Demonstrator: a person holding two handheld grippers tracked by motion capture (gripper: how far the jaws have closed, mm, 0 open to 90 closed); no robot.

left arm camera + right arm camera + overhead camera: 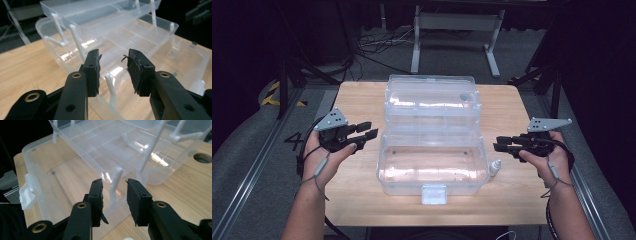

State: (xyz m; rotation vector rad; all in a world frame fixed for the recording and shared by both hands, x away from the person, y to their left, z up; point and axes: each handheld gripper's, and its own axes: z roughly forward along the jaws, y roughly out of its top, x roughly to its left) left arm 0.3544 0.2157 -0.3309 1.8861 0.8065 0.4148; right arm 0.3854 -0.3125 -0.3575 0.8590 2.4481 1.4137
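Box (432, 145) sits between left hand-held gripper (364, 131) and right hand-held gripper (500, 143), seemingly untouched.

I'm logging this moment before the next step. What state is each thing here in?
clear plastic box: open, trays fanned out and raised, nothing seen inside.
front latch: undone, hanging at the front wall.
small white bottle: standing on the table beside the box, capped.
left tool: open, holding nothing, beside the box.
right tool: open, holding nothing, beside the box.
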